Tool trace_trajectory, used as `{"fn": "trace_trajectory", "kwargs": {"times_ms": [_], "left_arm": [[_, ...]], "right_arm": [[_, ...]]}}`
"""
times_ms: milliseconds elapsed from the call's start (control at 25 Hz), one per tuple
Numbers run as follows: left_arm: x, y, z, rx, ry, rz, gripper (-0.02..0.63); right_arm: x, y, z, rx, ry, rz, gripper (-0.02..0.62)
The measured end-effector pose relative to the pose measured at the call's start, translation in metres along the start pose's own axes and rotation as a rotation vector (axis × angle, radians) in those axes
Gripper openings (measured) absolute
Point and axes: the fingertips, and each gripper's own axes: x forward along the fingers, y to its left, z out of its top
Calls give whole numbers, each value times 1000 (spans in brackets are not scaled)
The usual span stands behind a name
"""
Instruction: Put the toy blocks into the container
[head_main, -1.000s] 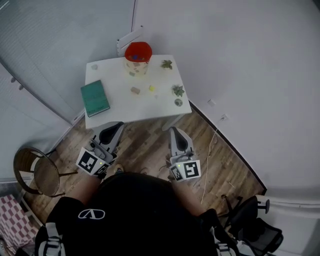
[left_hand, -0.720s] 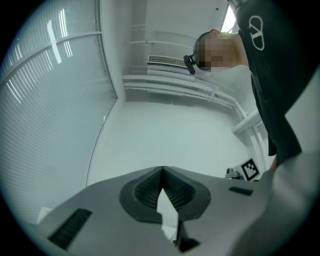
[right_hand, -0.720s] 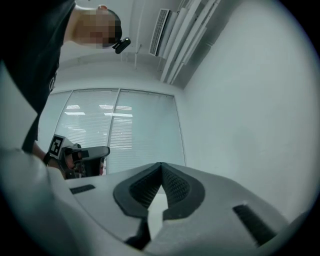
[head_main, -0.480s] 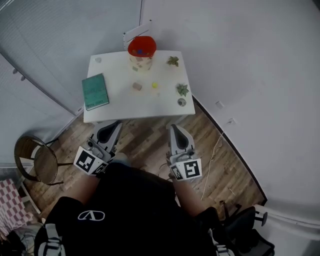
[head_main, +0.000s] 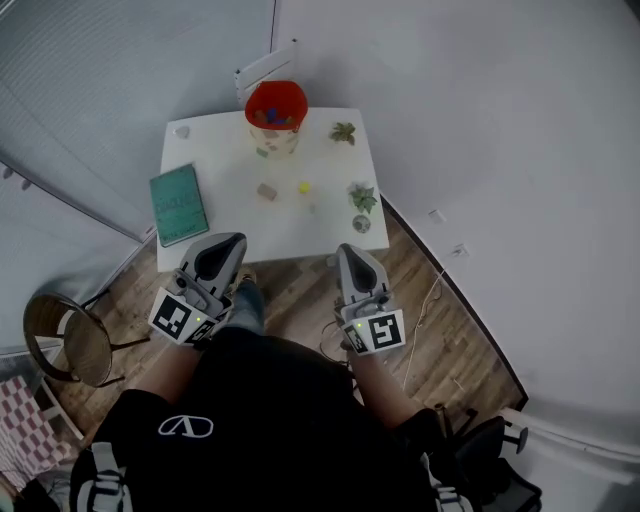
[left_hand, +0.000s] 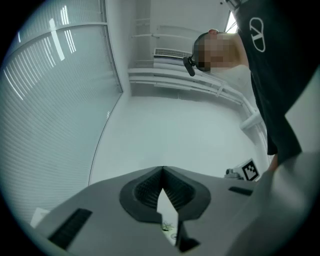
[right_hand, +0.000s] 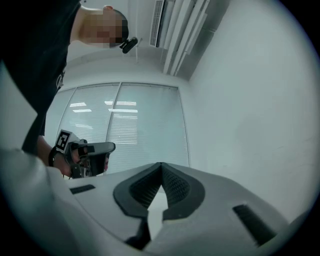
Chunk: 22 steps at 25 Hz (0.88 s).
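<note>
Left gripper (head_main: 228, 241), right gripper (head_main: 347, 251) closed — blocks (head_main: 267, 191) on table (head_main: 215, 160).

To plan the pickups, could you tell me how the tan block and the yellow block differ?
The tan block is dull brown, the yellow block bright. The tan block looks slightly larger than the yellow block. The tan block lies nearer the green book, the yellow block nearer the potted plant. Both lie loose on the white table, outside the red container.
</note>
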Motion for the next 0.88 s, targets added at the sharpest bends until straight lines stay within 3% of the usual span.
{"fn": "trace_trajectory", "kwargs": {"times_ms": [320,480,880], "left_arm": [[70,104,-11,-45,-4,-82,5],[91,146,-20,-53,14,-119,5],[129,190,-32,-77,18,-94,5]], "right_arm": [[113,-37,-25,-64,109,-12,3],[162,-52,-29,-78,112,-39,3],[227,-72,-41,-81,128,7,3]]}}
